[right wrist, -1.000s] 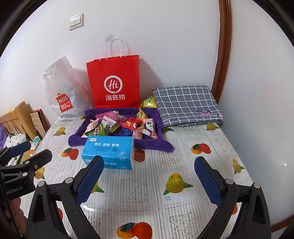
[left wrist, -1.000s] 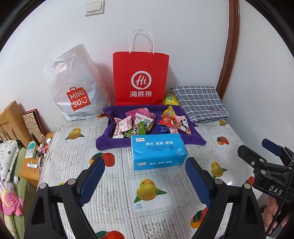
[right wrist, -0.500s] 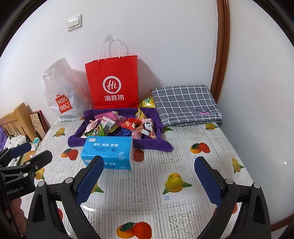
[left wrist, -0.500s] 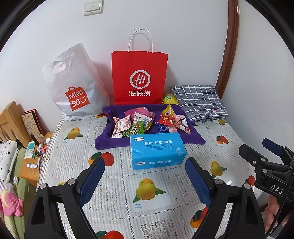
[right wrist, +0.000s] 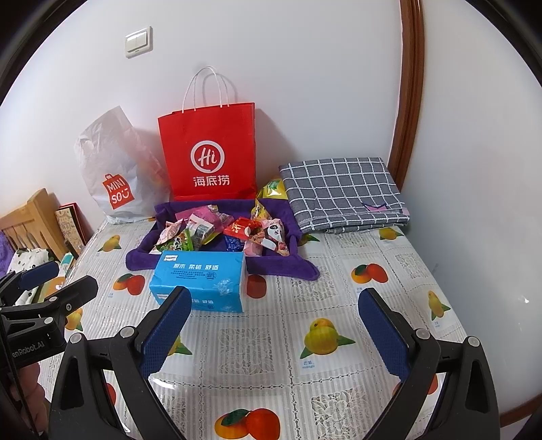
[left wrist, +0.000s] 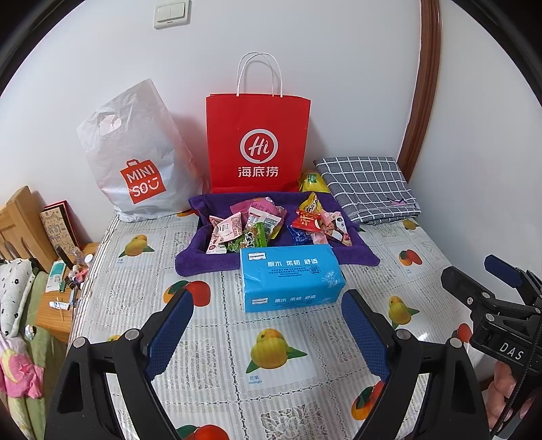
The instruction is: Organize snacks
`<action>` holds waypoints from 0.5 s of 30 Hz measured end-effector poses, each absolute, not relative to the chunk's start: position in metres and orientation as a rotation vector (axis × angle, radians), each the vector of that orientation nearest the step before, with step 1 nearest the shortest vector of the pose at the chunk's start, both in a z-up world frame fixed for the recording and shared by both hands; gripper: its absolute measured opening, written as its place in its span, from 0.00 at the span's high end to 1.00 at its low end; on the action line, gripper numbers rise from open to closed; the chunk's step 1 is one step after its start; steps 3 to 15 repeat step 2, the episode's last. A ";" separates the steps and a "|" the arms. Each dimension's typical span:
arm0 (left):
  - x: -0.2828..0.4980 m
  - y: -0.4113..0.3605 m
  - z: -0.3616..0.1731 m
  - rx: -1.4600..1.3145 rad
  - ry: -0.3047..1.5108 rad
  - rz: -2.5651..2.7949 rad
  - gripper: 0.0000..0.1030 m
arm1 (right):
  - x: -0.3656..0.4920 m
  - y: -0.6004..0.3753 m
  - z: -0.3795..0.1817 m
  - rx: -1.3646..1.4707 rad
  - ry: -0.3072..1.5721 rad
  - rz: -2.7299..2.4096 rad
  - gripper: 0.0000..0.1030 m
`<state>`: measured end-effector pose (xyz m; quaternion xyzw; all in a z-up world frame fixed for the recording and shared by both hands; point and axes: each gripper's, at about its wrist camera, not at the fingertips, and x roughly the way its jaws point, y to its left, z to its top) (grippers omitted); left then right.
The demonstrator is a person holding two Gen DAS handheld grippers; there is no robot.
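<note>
White walls – light switch, brown door frame, wooden headboard.

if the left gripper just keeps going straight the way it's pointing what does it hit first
Probably the blue tissue pack. The left gripper is open and empty, aimed down over the fruit-print tablecloth, with the pack just ahead. Depth is unclear, so it might meet the cloth first.

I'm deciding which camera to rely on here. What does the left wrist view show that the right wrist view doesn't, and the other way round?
Only the left wrist view shows the clutter of small items on the wooden stand beside the table, and the right claw from the side.

Only the right wrist view shows the left claw from the side.

Both show the blue tissue pack, the snacks on the purple cloth, the red paper bag, the white plastic bag and the folded checked cloth. Both claws are open and empty.
</note>
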<state>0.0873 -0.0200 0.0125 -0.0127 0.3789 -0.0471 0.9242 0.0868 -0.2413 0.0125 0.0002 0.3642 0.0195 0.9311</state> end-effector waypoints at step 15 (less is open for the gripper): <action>0.088 -0.020 0.012 -0.024 0.776 -0.096 0.14 | 0.086 -0.240 0.013 -0.002 0.744 0.041 0.05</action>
